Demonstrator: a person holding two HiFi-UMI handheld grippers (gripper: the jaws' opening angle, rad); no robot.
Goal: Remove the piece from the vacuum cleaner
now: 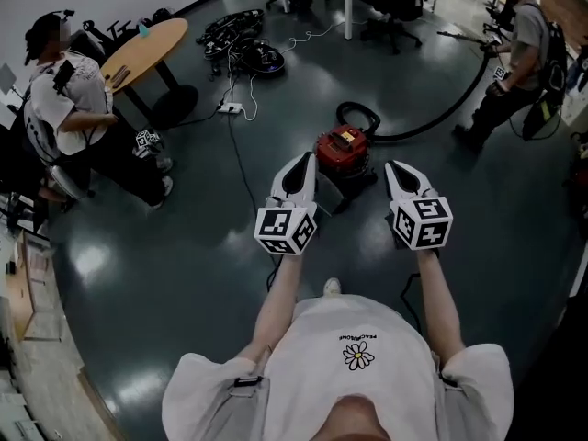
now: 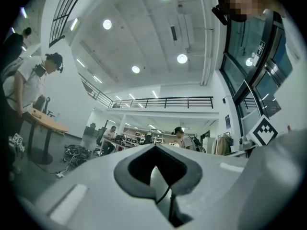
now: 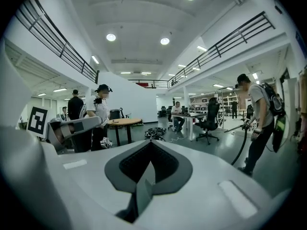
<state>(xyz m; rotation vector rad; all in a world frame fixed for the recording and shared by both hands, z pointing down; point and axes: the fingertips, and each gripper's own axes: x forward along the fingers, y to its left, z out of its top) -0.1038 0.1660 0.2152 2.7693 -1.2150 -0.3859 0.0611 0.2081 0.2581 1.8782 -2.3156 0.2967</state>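
— Dark glossy floor, open office. The grippers?
— Left gripper and right gripper are raised side by side, each with jaws together on nothing.
— And the vacuum cleaner?
— The red vacuum cleaner stands on the floor beyond their tips, untouched. Its black hose curves toward a standing person, who seems to hold its end.

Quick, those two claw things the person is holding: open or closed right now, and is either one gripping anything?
Left gripper: closed, jaws together, holding nothing.
Right gripper: closed, jaws together, holding nothing.
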